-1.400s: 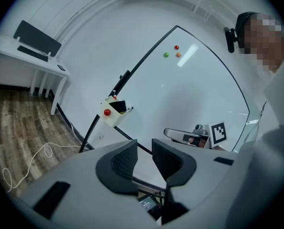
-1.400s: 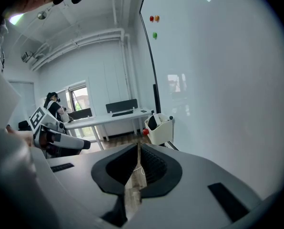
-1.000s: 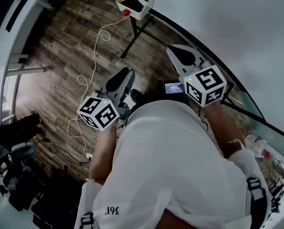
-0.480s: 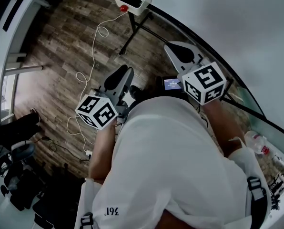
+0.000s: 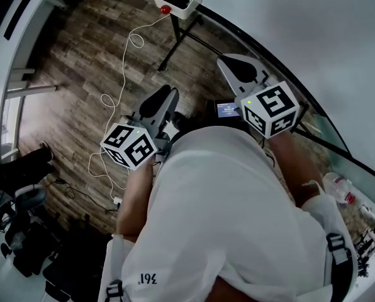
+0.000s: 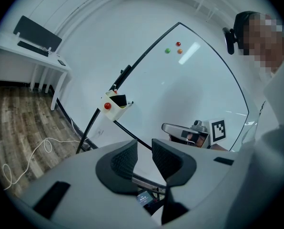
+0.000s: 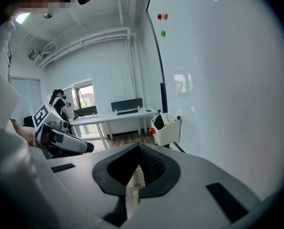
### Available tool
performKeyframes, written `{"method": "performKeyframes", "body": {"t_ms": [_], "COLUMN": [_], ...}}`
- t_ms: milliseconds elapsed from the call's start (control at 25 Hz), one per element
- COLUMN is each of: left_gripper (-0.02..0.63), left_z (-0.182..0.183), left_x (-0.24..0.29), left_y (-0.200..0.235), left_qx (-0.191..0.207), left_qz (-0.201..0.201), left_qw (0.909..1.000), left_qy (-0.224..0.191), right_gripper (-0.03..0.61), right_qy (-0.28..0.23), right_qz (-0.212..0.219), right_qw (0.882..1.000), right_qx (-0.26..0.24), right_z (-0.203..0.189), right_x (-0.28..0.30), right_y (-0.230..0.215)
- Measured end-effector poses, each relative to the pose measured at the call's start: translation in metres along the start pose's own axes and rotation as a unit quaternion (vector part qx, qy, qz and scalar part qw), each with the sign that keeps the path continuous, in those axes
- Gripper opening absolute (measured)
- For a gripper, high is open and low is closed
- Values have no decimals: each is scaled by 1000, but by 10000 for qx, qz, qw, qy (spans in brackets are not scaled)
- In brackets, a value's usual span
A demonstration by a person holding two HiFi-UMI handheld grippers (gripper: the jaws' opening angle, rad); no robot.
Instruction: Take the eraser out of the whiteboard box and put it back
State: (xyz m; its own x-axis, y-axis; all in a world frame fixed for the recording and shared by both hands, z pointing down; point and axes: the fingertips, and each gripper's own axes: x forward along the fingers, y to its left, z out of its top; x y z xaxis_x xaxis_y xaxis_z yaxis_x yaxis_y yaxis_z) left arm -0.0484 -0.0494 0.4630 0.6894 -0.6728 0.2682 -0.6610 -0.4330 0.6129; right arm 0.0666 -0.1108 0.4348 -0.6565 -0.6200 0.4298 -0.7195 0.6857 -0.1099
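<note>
The white whiteboard box (image 5: 189,5) hangs on the board's lower edge at the top of the head view, with the black eraser (image 5: 177,0) lying in it and a red ball (image 5: 165,9) on its front. The box (image 6: 112,109) and the eraser (image 6: 118,100) also show in the left gripper view, well ahead of the jaws. My left gripper (image 5: 164,95) is open and empty, held over the floor. My right gripper (image 5: 230,61) is shut on nothing, close to the whiteboard (image 5: 313,36). The box (image 7: 167,129) lies ahead of my right gripper (image 7: 138,150).
A black stand leg (image 5: 172,43) slants down below the box. A white cable (image 5: 121,74) trails over the wood floor. Dark equipment (image 5: 17,194) sits at lower left. A white desk (image 6: 32,54) stands by the far wall. Coloured magnets (image 6: 178,44) stick on the board.
The head view tilted a little, so the box sits higher in the picture. Both grippers hold still, jaws unchanged.
</note>
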Motion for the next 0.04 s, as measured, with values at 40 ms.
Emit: {"method": "performKeyframes", "body": {"t_ms": [40], "left_gripper": [100], "left_z": [-1], "left_x": [0], "left_y": [0], "left_qx": [2], "left_qz": [-3], "left_qw": [10000], "left_qy": [6], "right_gripper": [25], "right_qy": [-2], "right_qz": [0], "right_qw": [10000], "right_qx": [-1], "right_z": [0], "right_x": [0], "right_y": [0]}}
